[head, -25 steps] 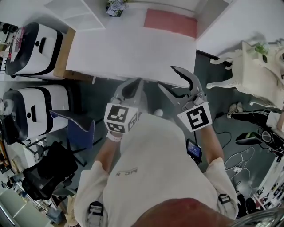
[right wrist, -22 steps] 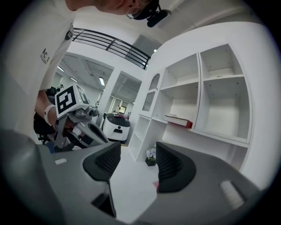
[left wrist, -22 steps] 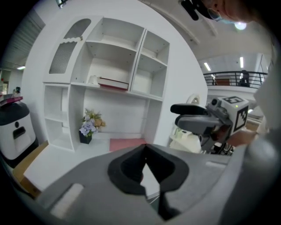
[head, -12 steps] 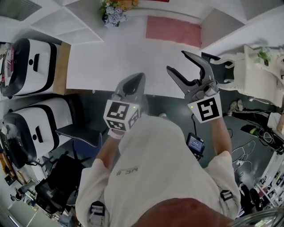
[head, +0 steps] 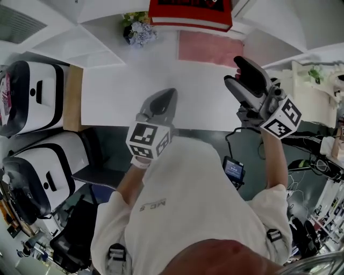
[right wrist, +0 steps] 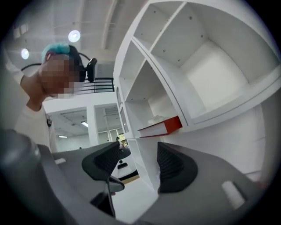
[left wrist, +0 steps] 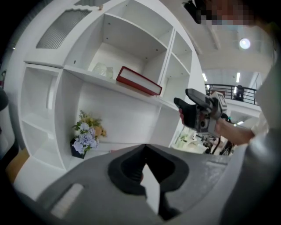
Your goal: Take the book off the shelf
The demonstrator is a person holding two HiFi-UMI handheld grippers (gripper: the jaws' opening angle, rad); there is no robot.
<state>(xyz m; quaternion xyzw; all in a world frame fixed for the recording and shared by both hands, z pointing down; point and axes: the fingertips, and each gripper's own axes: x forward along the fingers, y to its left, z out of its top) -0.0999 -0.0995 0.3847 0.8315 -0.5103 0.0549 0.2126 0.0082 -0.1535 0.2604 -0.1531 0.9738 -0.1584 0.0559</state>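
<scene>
In the head view, the red book [head: 191, 13] lies flat on the white shelf [head: 102, 24], up at the top. A bunch of flowers [head: 138, 29] stands below it, at the back of the white counter [head: 134, 91]. The left gripper [head: 167, 95] is over the near edge of the counter. The right gripper [head: 236, 72] is held up more to the right, well apart from the book. In the left gripper view, the jaws are pressed together and hold nothing. The book [left wrist: 138, 81] lies on a shelf board, above the flowers [left wrist: 85, 136]. In the right gripper view, the jaws stand apart. They have just been opening, and nothing is between them. The book [right wrist: 160, 127] sits on the shelf, farther off.
</scene>
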